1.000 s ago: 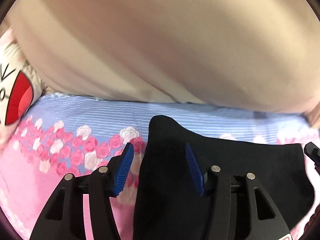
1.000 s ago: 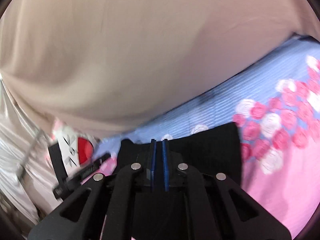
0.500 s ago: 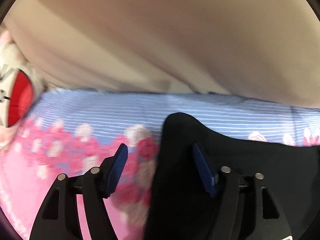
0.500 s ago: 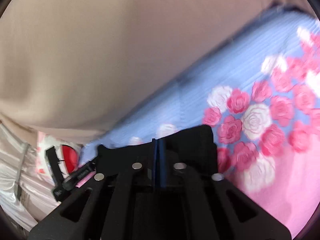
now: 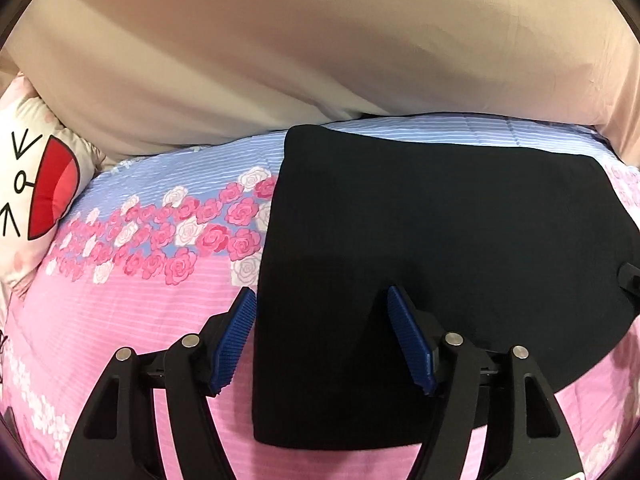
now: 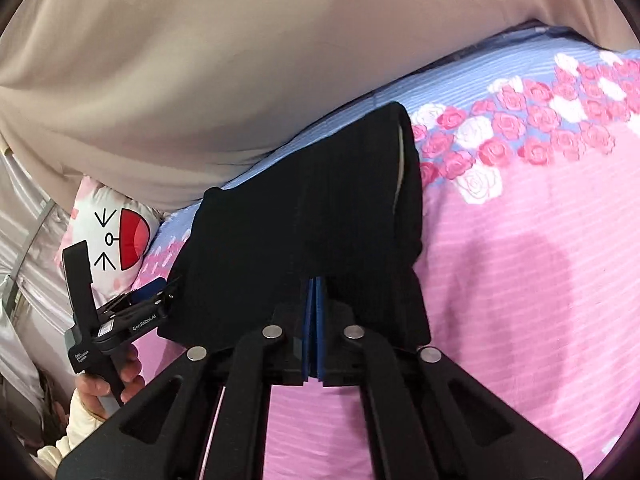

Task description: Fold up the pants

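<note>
Since the earlier frames, both wrist views have drawn back and more of the black pants (image 5: 440, 240) is visible, lying as a compact folded stack on the floral bedspread (image 5: 120, 320). Left gripper (image 5: 320, 336) has its jaws spread, straddling the near left edge of the stack without clamping it. Right gripper (image 6: 315, 312) has its jaws pressed together, pinching the cloth at the near right edge. Judgement: folding looks nearly complete; release and smoothing remain.

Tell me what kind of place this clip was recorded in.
Most likely a bedroom: the black pants lie on a rose-print bedspread, with a cartoon-face pillow beside it.
</note>
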Tool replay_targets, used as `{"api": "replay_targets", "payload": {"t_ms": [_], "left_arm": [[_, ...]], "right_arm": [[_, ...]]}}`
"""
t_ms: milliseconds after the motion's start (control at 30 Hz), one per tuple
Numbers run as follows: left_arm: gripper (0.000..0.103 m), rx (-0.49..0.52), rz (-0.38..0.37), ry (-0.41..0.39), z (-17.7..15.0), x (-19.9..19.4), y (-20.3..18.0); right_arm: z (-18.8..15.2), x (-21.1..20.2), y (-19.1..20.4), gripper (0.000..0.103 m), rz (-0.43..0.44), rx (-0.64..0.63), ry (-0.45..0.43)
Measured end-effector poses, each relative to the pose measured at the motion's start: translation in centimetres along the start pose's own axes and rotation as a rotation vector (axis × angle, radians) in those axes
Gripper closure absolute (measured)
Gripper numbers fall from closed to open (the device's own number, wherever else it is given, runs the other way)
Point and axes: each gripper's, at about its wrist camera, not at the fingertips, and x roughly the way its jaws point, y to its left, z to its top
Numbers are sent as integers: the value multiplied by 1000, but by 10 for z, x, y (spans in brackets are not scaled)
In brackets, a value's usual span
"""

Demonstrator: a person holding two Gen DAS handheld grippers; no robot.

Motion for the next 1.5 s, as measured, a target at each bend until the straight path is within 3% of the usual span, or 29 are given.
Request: {"api": "replay_targets", "payload": {"t_ms": [67, 267, 367, 433, 500, 667, 800, 867, 900, 933, 1033, 1233, 1500], "left_arm": [[35, -4, -2, 2, 0, 3, 1], [15, -28, 27, -40, -8, 12, 11], [20, -71, -6, -17, -5, 3, 23], [23, -95, -2, -38, -5, -25, 35], [23, -86, -10, -107, -11, -66, 42], [21, -40, 4, -196, -38, -139, 41], [21, -12, 10, -235, -69, -179, 31], [21, -2, 17, -220, -82, -190, 24], [21, 1, 7, -209, -86, -192, 21], [21, 5, -15, -187, -90, -194, 16], [14, 6, -24, -158, -97, -197, 6], [14, -7, -42, -122, -104, -196, -7], [14, -26, -17, -123, -109, -201, -3]], "right_arm": [[-5, 13, 9, 103, 7, -4, -6], [-7, 11, -4, 103, 67, 35, -16], [-5, -11, -1, 103, 40, 65, -38], [-6, -38, 15, 95, -26, 12, -94], [-12, -67, 35, 95, -87, -64, -144], [-36, -118, 69, 94, -100, -113, -200], [-62, -133, 96, 93, -95, -151, -211], [-75, -137, 105, 74, -99, -143, -208], [-84, -139, 110, 43, -124, -144, -216], [-91, -142, 117, 19, -145, -155, -229], [-107, -147, 138, 16, -192, -216, -250], [-120, -149, 162, 5, -286, -262, -287], [-120, -141, 161, 5, -272, -214, -255]]}}
